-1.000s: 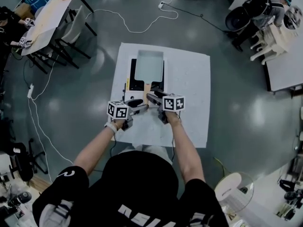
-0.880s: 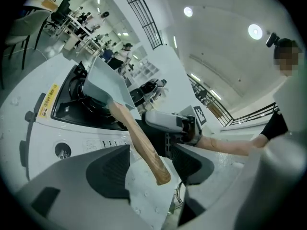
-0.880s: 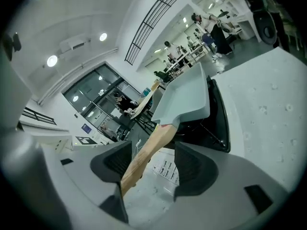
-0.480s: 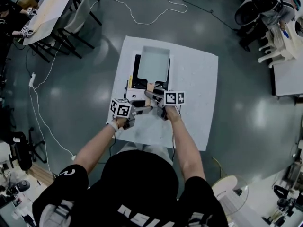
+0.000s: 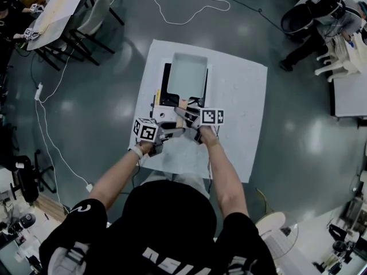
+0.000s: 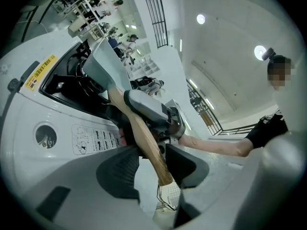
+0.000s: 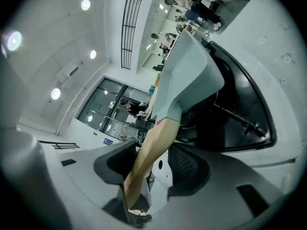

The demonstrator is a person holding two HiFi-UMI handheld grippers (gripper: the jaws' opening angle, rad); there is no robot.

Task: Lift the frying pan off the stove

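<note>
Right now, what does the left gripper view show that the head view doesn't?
Only the left gripper view: the left gripper close up, its jaws closing on either side of the wooden handle, and the printed panel on the stove front. Only the head view: the white table, the floor cable and the person's arms. Both: the frying pan sitting on the stove, handle toward the person.

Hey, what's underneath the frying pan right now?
The frying pan sits on the stove. The stove's black top and a pan-support arm show beneath it. The burner is covered by the pan.
</note>
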